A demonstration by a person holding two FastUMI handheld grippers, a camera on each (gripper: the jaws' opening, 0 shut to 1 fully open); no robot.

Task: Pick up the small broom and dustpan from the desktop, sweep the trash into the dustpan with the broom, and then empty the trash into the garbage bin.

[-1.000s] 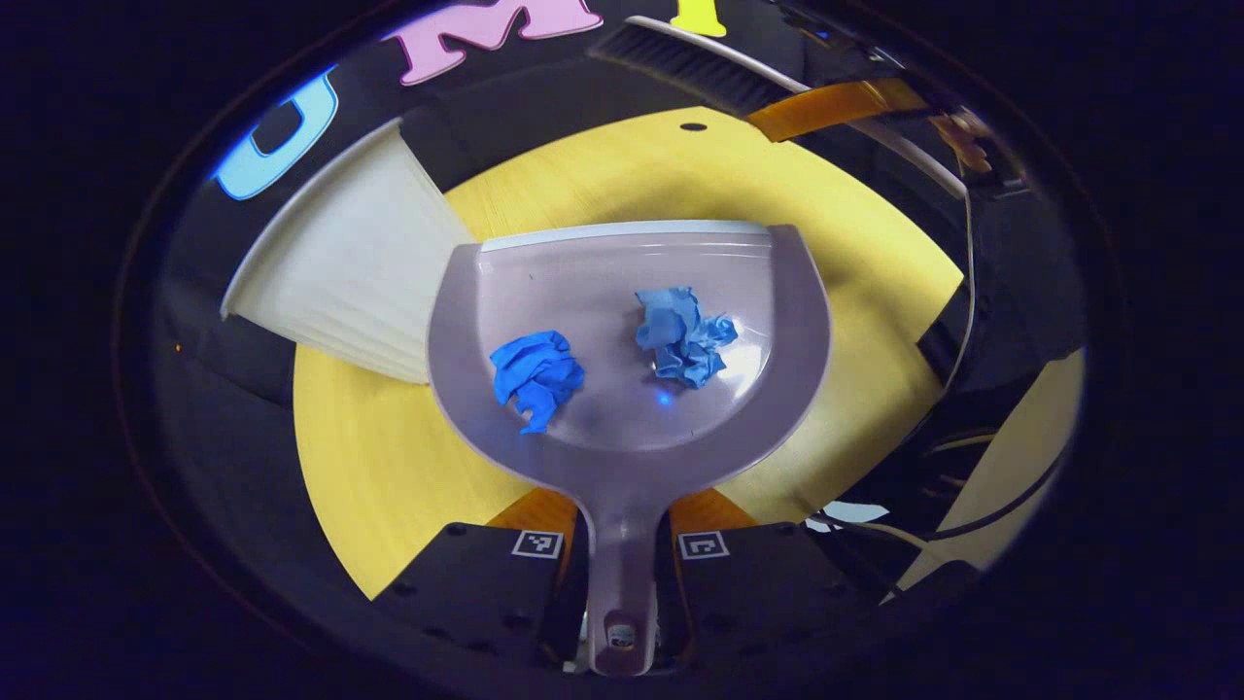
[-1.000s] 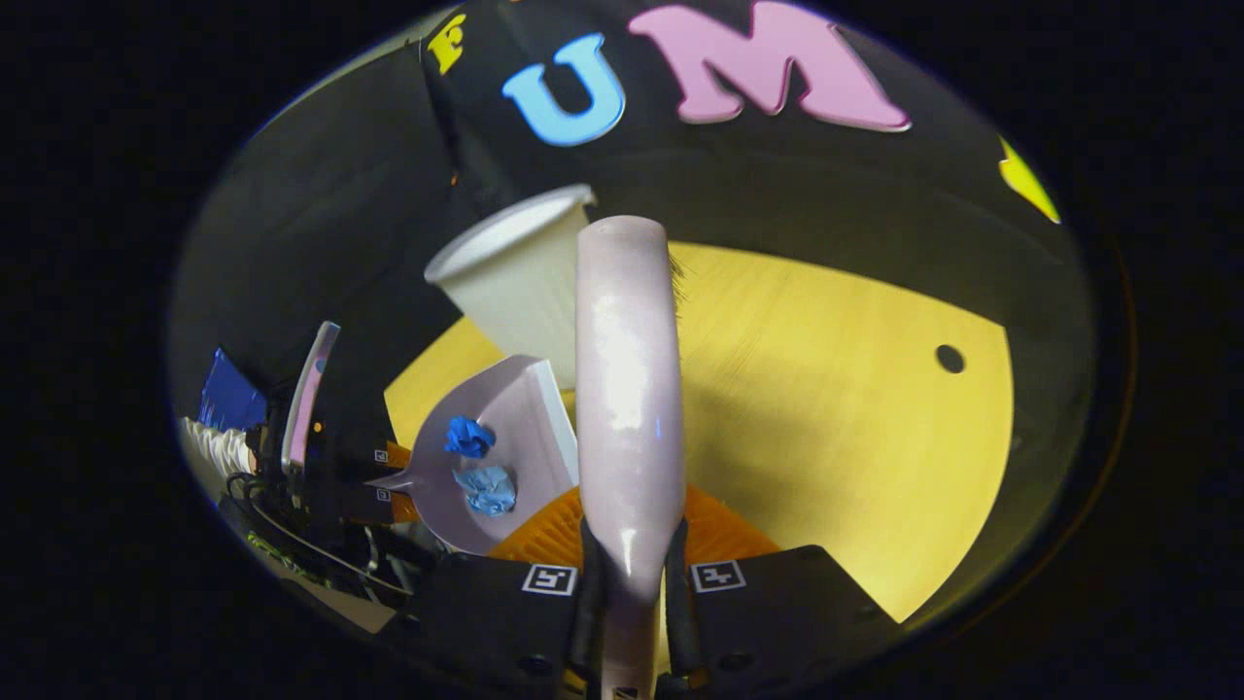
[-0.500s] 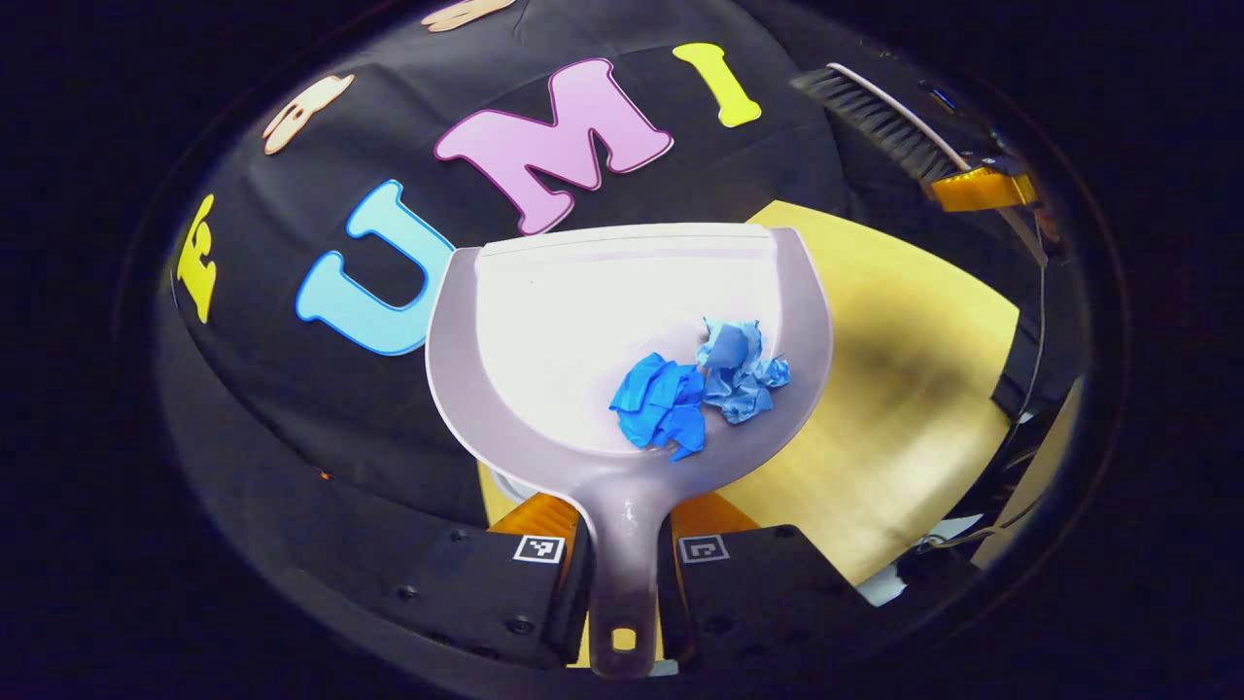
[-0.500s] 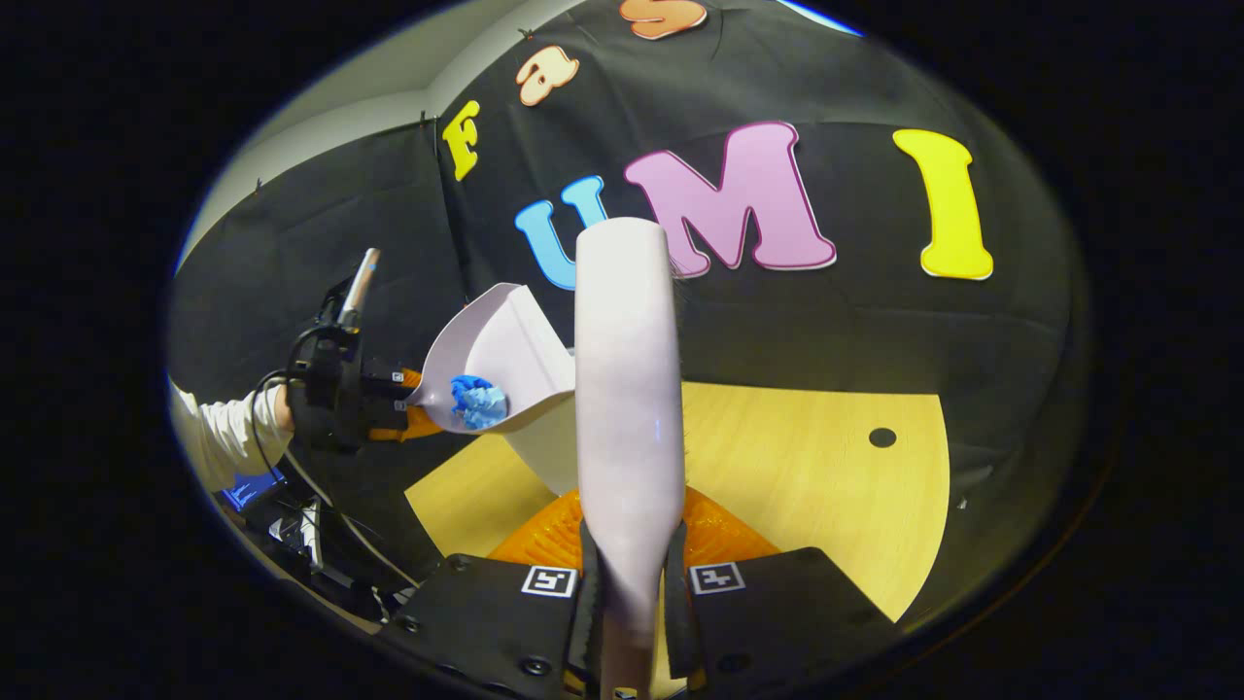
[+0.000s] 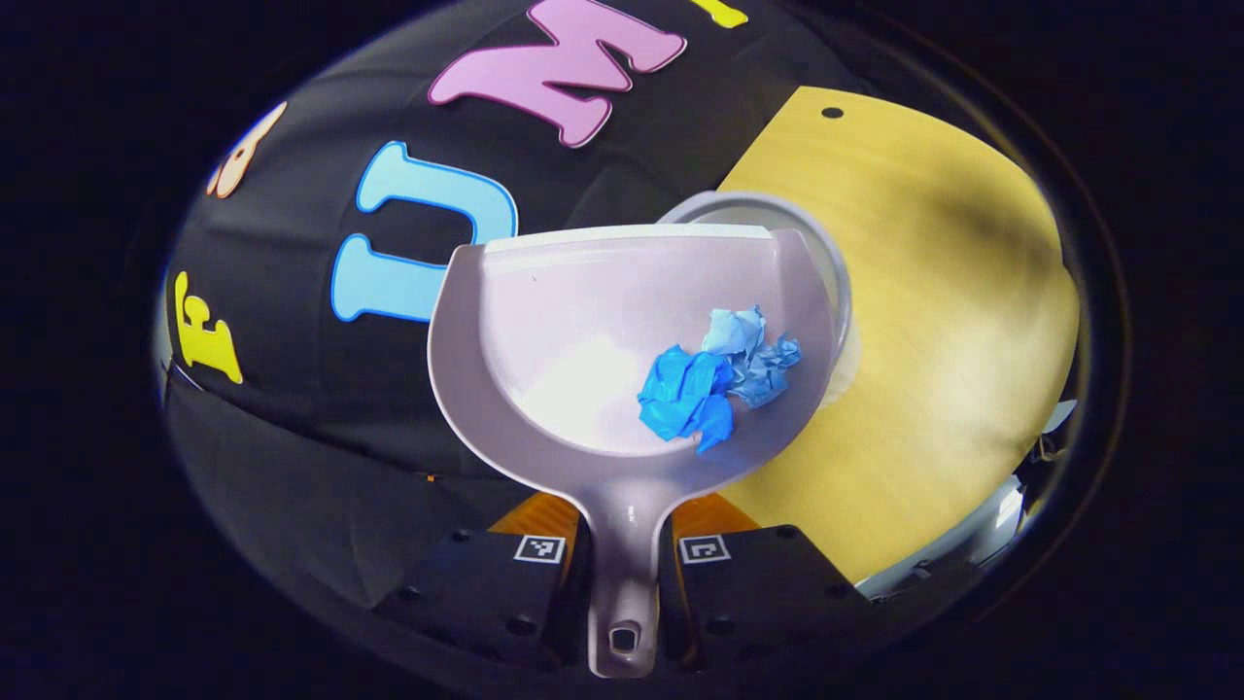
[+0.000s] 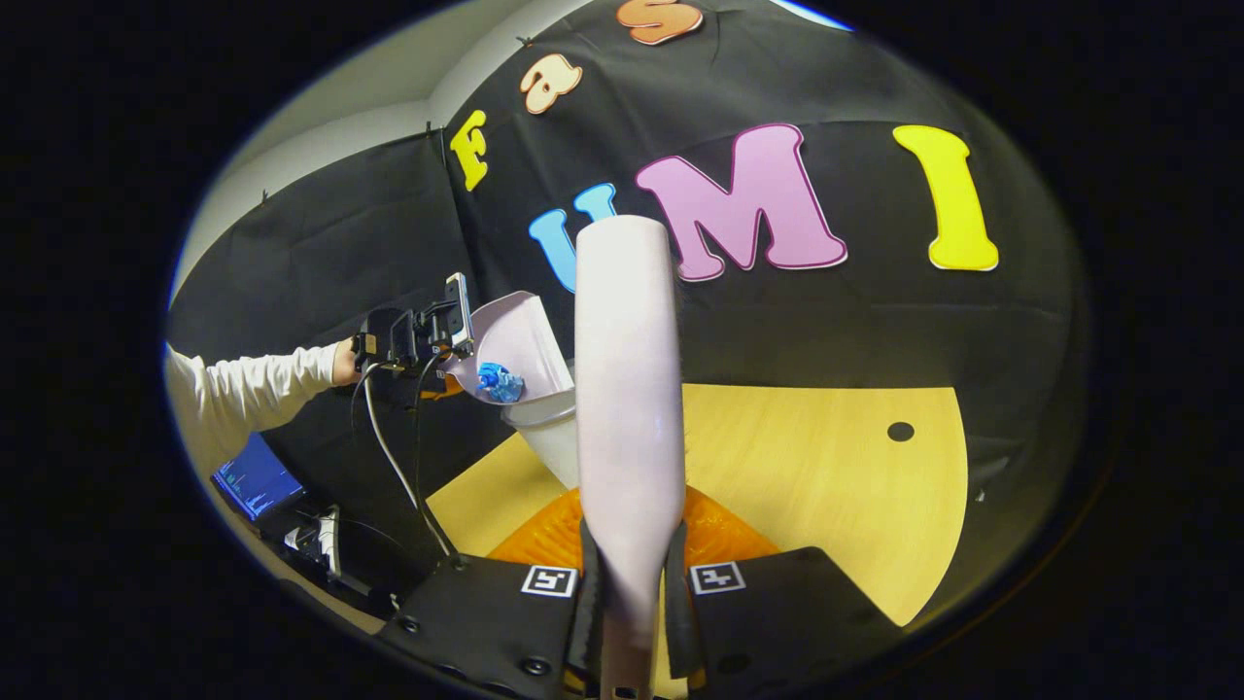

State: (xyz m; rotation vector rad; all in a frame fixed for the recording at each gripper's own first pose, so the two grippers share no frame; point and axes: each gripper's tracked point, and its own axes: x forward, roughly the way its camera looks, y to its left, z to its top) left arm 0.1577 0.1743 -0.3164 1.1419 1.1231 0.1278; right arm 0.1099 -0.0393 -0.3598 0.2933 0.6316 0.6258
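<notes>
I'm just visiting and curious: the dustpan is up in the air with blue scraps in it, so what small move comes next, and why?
Probably tip the dustpan forward. The two paper wads lie at its back near the handle, held by the left gripper, and the bin sits just under the pan's front lip, so tilting should slide them in.

Garbage bin (image 5: 836,253) mostly hidden behind dustpan (image 5: 583,321) — broom (image 6: 627,389) bristles unseen.

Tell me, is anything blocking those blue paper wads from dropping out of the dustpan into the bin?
Nothing visible does. The dustpan, clamped by its handle in the left tongs, hangs over the open bin. Both blue wads lie at the pan's back, so it has to tip forward.
</notes>
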